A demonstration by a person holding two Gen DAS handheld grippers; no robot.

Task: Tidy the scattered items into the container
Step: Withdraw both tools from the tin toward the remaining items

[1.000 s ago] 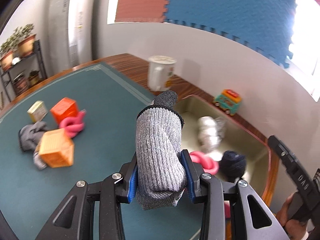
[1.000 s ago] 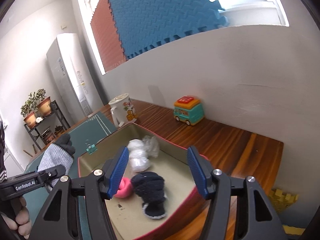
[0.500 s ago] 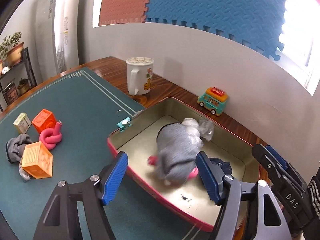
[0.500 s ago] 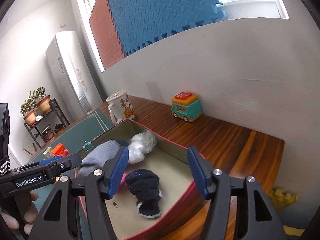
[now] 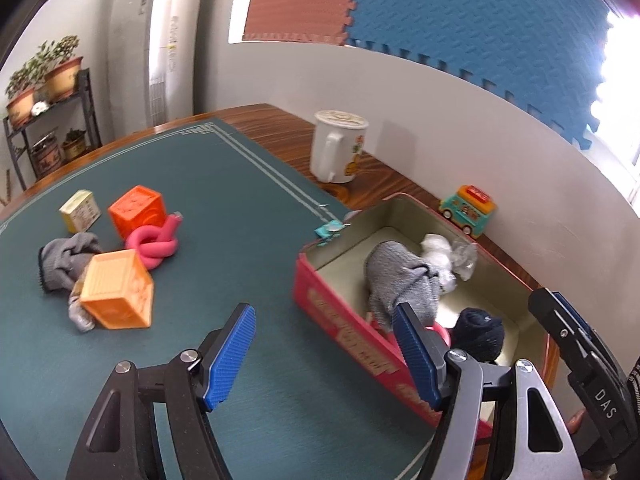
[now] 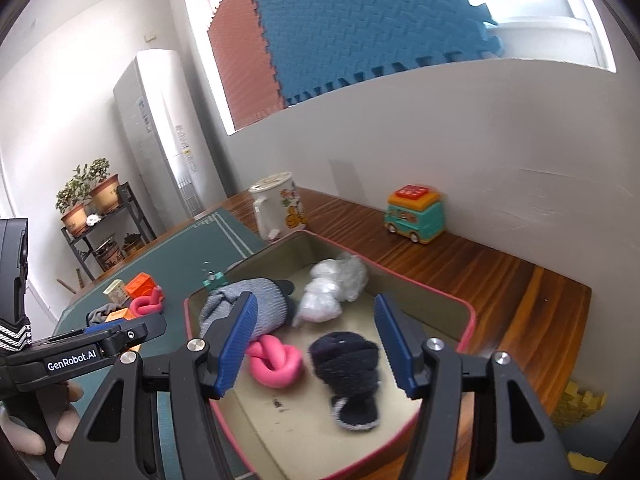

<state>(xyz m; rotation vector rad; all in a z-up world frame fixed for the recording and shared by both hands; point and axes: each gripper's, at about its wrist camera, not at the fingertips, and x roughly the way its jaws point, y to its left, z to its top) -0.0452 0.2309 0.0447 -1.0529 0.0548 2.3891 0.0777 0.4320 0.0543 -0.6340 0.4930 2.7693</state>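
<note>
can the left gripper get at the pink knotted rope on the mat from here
Probably yes: the left gripper is open and empty, the green mat before it bare. The pink knotted rope touches the orange cubes, so approach from its open side.

Left tongs [image 5: 324,354]: black angular frame, ribbed blue pads, silver screws at the joints. Right tongs [image 6: 314,342] match, same blue pads. White "GenRobot.AI" lettering on one black body, "DAS" on the other; a black-and-white zigzag cuff [image 6: 14,334] shows.
</note>
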